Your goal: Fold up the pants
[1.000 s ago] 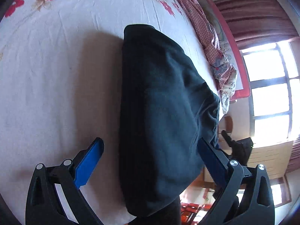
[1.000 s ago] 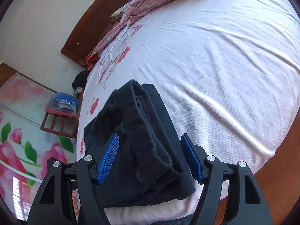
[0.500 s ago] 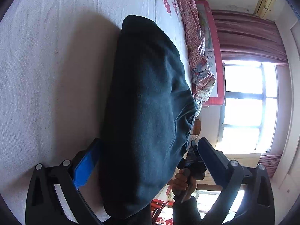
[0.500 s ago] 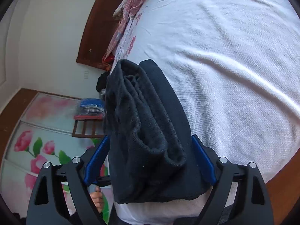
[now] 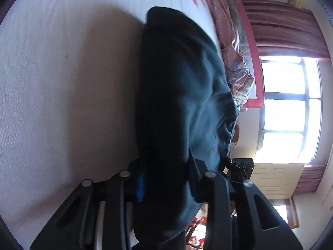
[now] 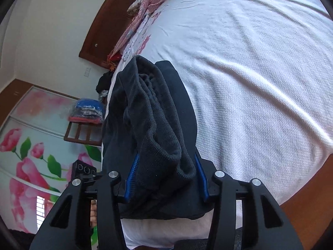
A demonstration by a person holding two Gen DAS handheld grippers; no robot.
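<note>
The folded dark pants (image 5: 179,95) lie as a thick bundle on the white bed sheet (image 5: 62,83). My left gripper (image 5: 166,179) is shut on one end of the bundle, its blue pads mostly buried in the cloth. In the right wrist view the pants (image 6: 154,120) show their stacked layers and ribbed waistband. My right gripper (image 6: 165,177) is shut on the other end, blue pads pressed against both sides of the bundle.
A pink checked blanket (image 5: 231,48) lies along the far side of the bed. A wooden headboard (image 6: 108,20) and a flowered wardrobe (image 6: 31,145) stand beyond. The bed's wooden edge (image 6: 308,208) is near the right gripper. A window (image 5: 291,108) is behind.
Both grippers have closed from wide open onto the ends of the folded pants. The bundle now sits squeezed between each pair of pads.
</note>
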